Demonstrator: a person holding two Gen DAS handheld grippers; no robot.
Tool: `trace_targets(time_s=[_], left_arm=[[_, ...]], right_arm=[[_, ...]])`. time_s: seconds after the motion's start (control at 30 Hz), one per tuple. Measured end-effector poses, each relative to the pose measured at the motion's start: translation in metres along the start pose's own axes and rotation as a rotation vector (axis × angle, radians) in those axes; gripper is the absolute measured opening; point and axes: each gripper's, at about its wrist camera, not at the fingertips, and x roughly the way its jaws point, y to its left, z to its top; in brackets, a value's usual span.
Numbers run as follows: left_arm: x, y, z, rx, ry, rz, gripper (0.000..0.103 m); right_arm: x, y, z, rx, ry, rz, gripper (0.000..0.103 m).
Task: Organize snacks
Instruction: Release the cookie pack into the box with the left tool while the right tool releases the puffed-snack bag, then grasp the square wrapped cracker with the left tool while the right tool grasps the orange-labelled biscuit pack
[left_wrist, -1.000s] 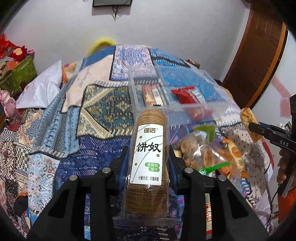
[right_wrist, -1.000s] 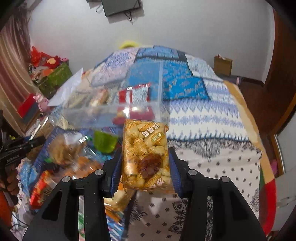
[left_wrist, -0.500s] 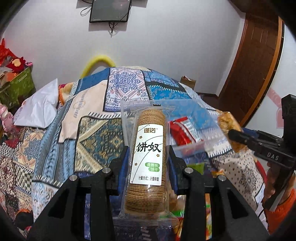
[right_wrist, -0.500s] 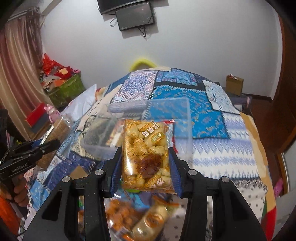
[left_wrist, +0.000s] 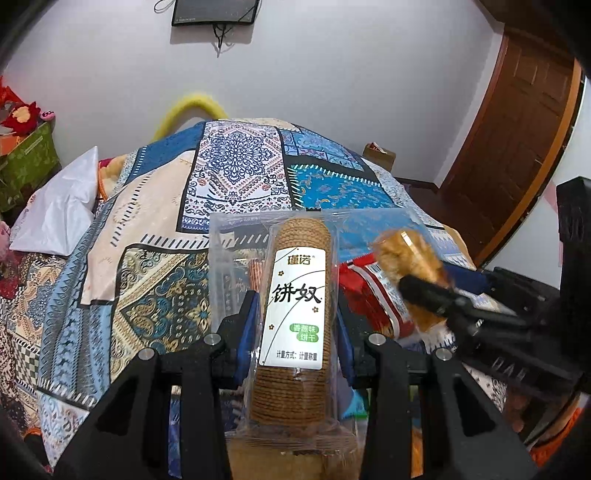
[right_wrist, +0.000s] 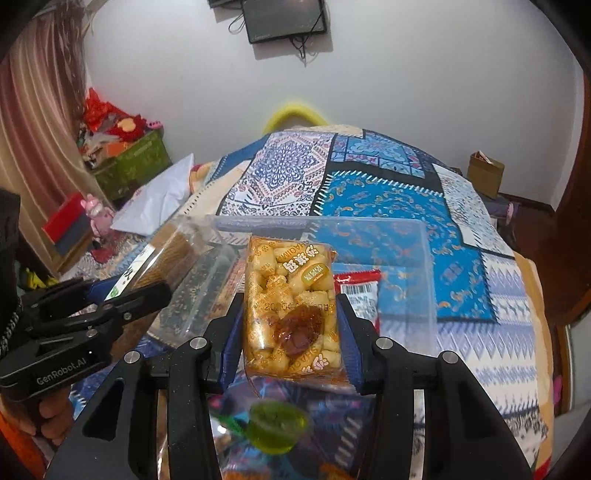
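On the patchwork bedspread (right_wrist: 388, 206) a clear plastic bin (right_wrist: 424, 266) is waiting; the left gripper (left_wrist: 295, 325) is pinching a biscuit sleeve (left_wrist: 295, 325), the right gripper (right_wrist: 291, 325) a caramel-treat pack (right_wrist: 291, 306), both hovering near its front edge, seemingly for sorting inside.

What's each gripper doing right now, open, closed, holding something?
Left gripper: closed on the cracker sleeve.
Right gripper: closed on the sachima snack pack.

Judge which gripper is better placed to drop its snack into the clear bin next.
Right, probably. The right gripper holds the yellow snack pack beside the red packet inside the clear bin; the left gripper's biscuit roll looks nearer the bin's edge.
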Motion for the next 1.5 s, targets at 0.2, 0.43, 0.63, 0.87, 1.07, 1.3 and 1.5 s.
trace_targets(time_s=[0.2, 0.43, 0.63, 0.87, 1.07, 1.3, 1.5], left_arm=[[0.031, 0.005, 0.008, -0.021, 0.032, 0.019, 0.038], [0.056, 0.015, 0.007, -0.033, 0.073, 0.031, 0.038], [0.061, 0.021, 0.005, -0.068, 0.089, 0.022, 0.038], [0.038, 0.012, 0.008, -0.015, 0.052, 0.033, 0.038], [0.006, 0.011, 0.006, -0.009, 0.031, 0.027, 0.038], [-0.032, 0.008, -0.012, 0.023, 0.026, 0.031, 0.039], [-0.054, 0.006, -0.038, 0.047, 0.046, 0.036, 0.040]], right_arm=[[0.037, 0.001, 0.004, 0.001, 0.085, 0.015, 0.043], [0.060, -0.002, 0.000, 0.005, 0.151, 0.015, 0.043], [0.065, 0.002, -0.002, -0.013, 0.178, 0.014, 0.043], [0.056, 0.011, -0.002, -0.051, 0.165, -0.006, 0.049], [0.025, 0.010, 0.002, -0.052, 0.107, -0.008, 0.051], [-0.024, 0.002, -0.005, -0.030, 0.033, -0.012, 0.051], [-0.057, -0.003, -0.021, -0.020, -0.001, -0.035, 0.051]])
